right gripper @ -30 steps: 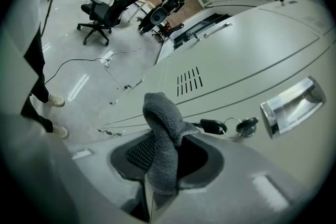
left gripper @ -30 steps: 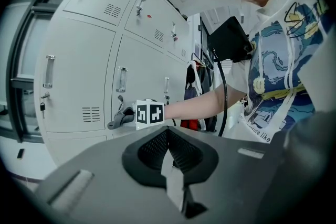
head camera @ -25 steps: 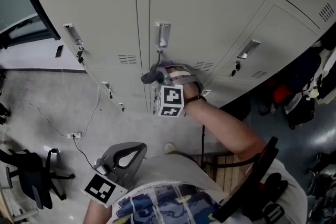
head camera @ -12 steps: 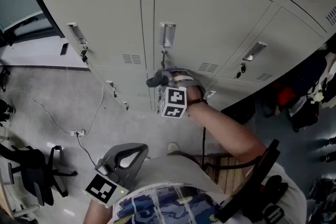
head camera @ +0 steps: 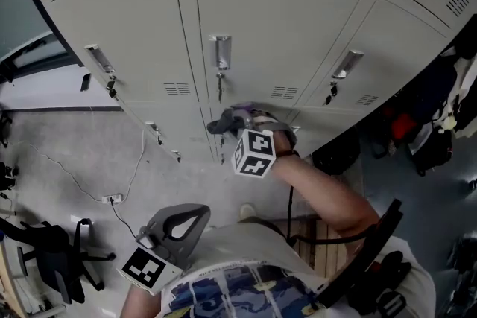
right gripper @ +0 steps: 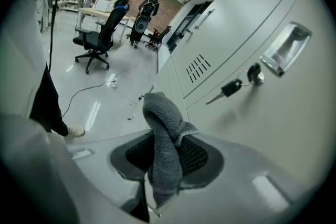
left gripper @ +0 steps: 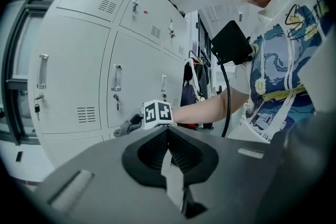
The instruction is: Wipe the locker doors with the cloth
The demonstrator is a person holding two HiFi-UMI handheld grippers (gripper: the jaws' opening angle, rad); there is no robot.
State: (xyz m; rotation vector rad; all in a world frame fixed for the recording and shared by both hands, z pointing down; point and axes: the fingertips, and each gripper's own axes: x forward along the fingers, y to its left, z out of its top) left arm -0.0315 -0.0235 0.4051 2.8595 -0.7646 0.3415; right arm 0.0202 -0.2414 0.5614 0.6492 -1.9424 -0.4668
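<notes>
- Downward is where the right hand-held gripper (head camera: 237,124) has gone in the head view. A second ago its cloth (head camera: 220,123) sat just under the key (head camera: 218,86) of the middle locker door (head camera: 276,33); now it lies lower, at that door's bottom edge. The handle (head camera: 218,52) is well above it. I take this as one stroke nearing its end, so the next pass probably needs a new strip of door.
- Also in the head view, the left hand-held gripper (head camera: 182,220) hangs low beside the person's body, well apart from the lockers, much where it was before.
- Left gripper view: the left hand-held gripper (left gripper: 168,136) has its jaws pressed together with nothing between them. Beyond it, the right hand-held gripper (left gripper: 157,113) reaches to the doors with the cloth (left gripper: 126,127) at its tip.
- Right gripper view: the right hand-held gripper (right gripper: 163,165) is clamped on the grey cloth (right gripper: 165,144), which stands up in a fold above the jaws. The door (right gripper: 294,128) runs close along its right, with the key (right gripper: 231,89) and handle (right gripper: 286,50) further up. Whether the cloth touches the door here I cannot tell.
</notes>
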